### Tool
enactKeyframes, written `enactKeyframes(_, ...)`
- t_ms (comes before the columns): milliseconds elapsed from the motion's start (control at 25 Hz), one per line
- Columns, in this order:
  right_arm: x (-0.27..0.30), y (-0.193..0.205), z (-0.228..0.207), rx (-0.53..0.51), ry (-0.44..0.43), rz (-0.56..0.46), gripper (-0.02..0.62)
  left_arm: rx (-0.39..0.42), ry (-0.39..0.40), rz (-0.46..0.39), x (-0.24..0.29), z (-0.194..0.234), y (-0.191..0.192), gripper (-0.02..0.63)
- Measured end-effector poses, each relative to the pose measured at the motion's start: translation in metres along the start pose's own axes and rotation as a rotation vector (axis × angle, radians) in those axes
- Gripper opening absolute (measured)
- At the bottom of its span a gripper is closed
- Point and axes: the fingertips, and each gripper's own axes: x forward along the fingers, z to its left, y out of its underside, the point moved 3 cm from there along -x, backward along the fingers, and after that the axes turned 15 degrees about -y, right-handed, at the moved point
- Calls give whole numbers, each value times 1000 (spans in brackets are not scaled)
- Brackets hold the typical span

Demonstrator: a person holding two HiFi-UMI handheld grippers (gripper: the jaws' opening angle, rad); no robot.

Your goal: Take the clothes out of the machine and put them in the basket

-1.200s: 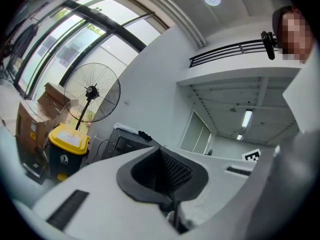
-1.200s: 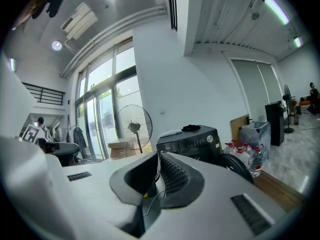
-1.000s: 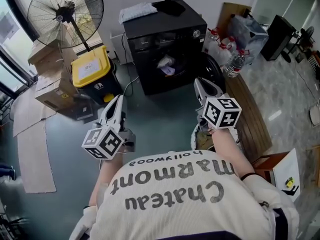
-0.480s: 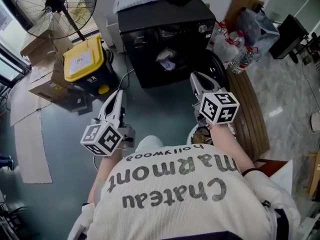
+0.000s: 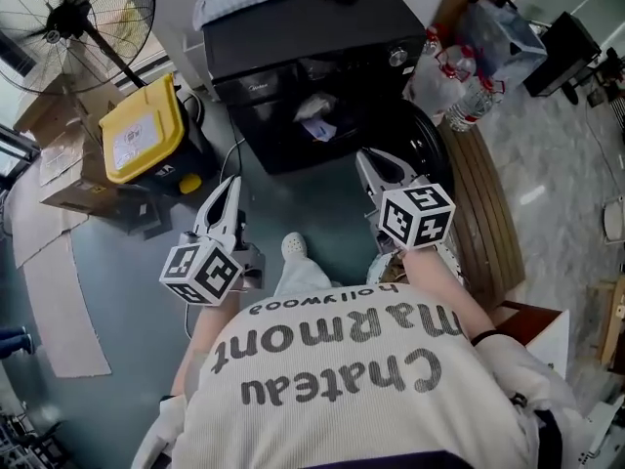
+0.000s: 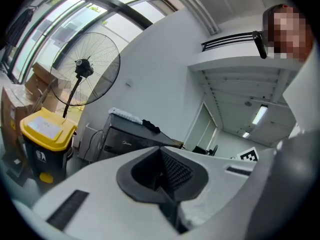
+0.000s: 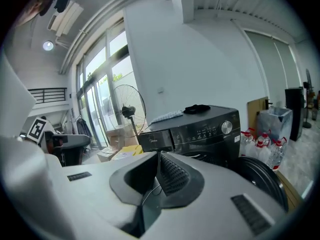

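Centrally, at the upper middle of the head view, the black washing machine point(image 5: 293, 42) stands with its round door point(image 5: 435, 145) swung open to the right. The clothes point(image 5: 317, 125), pale and crumpled, lie inside the drum opening. The left gripper point(image 5: 232, 186) and right gripper point(image 5: 366, 159) are held side by side below it, apart from the opening, each with its jaws pressed together on nothing. A yellow-lidded bin point(image 5: 137, 135) and a pedestal fan point(image 5: 73, 13) occupy the upper left.
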Motion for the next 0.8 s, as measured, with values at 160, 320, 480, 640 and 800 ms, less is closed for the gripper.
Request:
enactKeyframes(160,40,-26,-30,26,16,-15,40,26,23,38,59,11,-23,8)
enactKeyframes(320,79,-53,-58,44,44,-53,40,68,63,56,113,21,-48,8)
enactKeyframes(480,118,-66,-77,56,20,-101,40,81,124,60,156,32,-62,8)
enactKeyframes(640,151,-25,-93,51,28,-39,41,137,165,64,176,54,-40,8)
enactKeyframes(800,169,54,-109,133,41,84,40,186,158,155,186,73,16,8)
